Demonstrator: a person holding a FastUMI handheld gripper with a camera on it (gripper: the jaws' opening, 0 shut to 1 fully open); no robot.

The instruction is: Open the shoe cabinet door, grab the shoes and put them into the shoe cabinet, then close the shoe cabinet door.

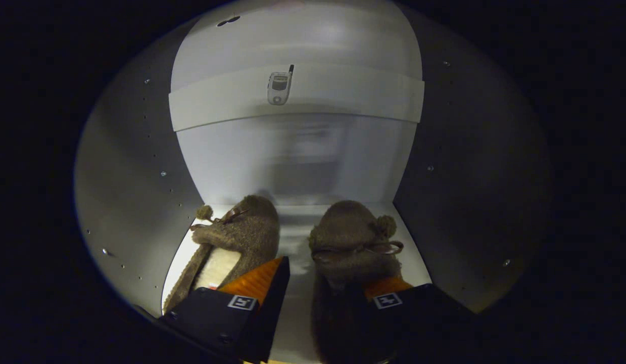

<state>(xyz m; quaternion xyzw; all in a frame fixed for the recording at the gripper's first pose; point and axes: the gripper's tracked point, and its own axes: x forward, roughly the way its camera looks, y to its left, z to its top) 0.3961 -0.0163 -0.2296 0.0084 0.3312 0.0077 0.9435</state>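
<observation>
Both furry slippers sit inside the shoe cabinet (141, 167). The gripper (323, 298) has its jaws released, spread wide. The right slipper (350, 237) lies between them; the left slipper (242, 227) rests beside it.

Both shoes looked fuzzy and matt: the left slipper (242, 230) showed a woolly, fleece-like lining, and the right slipper (350, 242) carried a pompom and a thin smooth bow. The shoe cabinet (131, 202) had smooth, faintly sheened panels, its far back wall mildly reflective. The gripper (323, 298) stood apart-fingered, its fingers (257, 283) ridged.

tongs (323, 290), fingers spread apart, level
</observation>
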